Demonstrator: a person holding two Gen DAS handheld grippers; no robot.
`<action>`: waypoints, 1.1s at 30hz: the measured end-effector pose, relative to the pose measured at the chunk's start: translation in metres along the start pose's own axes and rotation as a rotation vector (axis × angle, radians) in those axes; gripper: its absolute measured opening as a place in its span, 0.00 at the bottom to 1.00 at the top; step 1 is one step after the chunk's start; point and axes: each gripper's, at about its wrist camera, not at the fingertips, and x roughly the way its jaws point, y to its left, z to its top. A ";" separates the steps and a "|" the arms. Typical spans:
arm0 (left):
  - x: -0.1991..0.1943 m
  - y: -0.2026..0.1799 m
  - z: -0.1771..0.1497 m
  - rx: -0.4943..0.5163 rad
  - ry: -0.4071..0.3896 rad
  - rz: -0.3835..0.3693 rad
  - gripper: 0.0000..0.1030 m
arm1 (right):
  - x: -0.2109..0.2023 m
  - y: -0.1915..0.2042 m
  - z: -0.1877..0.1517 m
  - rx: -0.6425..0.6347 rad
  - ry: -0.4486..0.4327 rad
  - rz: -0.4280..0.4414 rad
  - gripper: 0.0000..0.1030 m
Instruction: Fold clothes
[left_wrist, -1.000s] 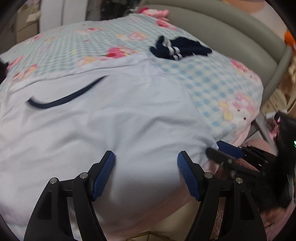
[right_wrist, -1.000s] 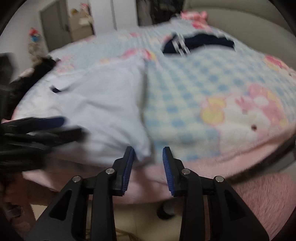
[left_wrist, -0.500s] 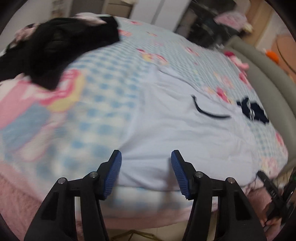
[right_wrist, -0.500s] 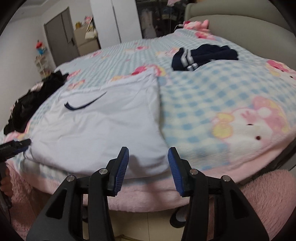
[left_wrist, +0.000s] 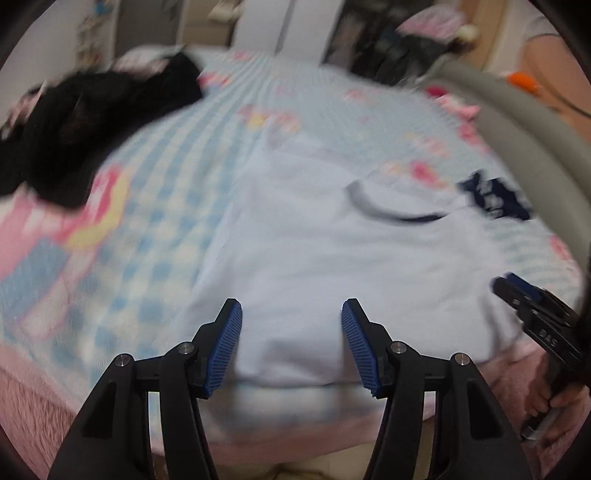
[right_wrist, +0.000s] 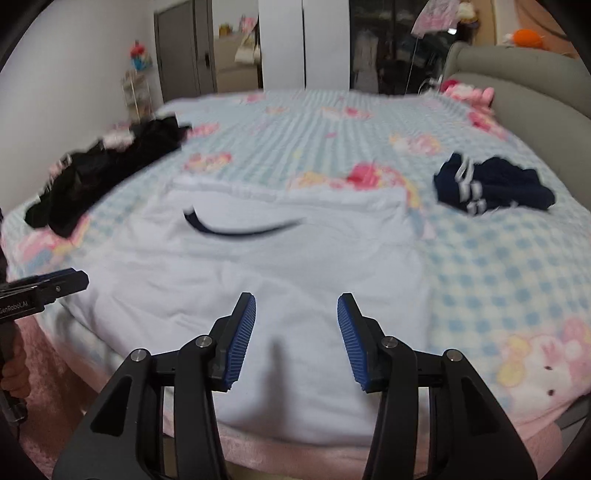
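Observation:
A pale blue garment (right_wrist: 280, 266) with a dark curved mark (right_wrist: 236, 229) lies flat on the bed, its near hem at the bed's front edge. In the left wrist view the same garment (left_wrist: 332, 266) fills the middle. My left gripper (left_wrist: 291, 343) is open over the near hem, nothing between its blue pads. My right gripper (right_wrist: 295, 336) is open too, over the hem further right. Each gripper shows in the other's view: the right one (left_wrist: 532, 310) at the right edge, the left one (right_wrist: 48, 284) at the left edge.
A black clothes pile (right_wrist: 103, 173) lies on the bed's left side. A folded navy garment with white stripes (right_wrist: 491, 188) sits at the right. The checked blanket (right_wrist: 509, 273) covers the bed, a grey headboard (right_wrist: 535, 96) runs along the right, and wardrobes stand behind.
Both grippers have opened wider and swung over the garment's near hem. The left view turned from the bed's right side toward its left; the right gripper moved left onto the garment.

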 end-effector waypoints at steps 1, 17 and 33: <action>-0.001 0.008 -0.001 -0.025 0.001 -0.011 0.53 | 0.007 -0.003 -0.005 0.009 0.024 -0.012 0.45; 0.042 -0.092 0.065 0.300 -0.029 -0.131 0.59 | 0.034 0.040 0.054 -0.118 -0.014 0.103 0.52; 0.076 -0.039 0.091 0.125 -0.033 -0.120 0.57 | 0.090 -0.055 0.044 0.176 0.009 -0.018 0.42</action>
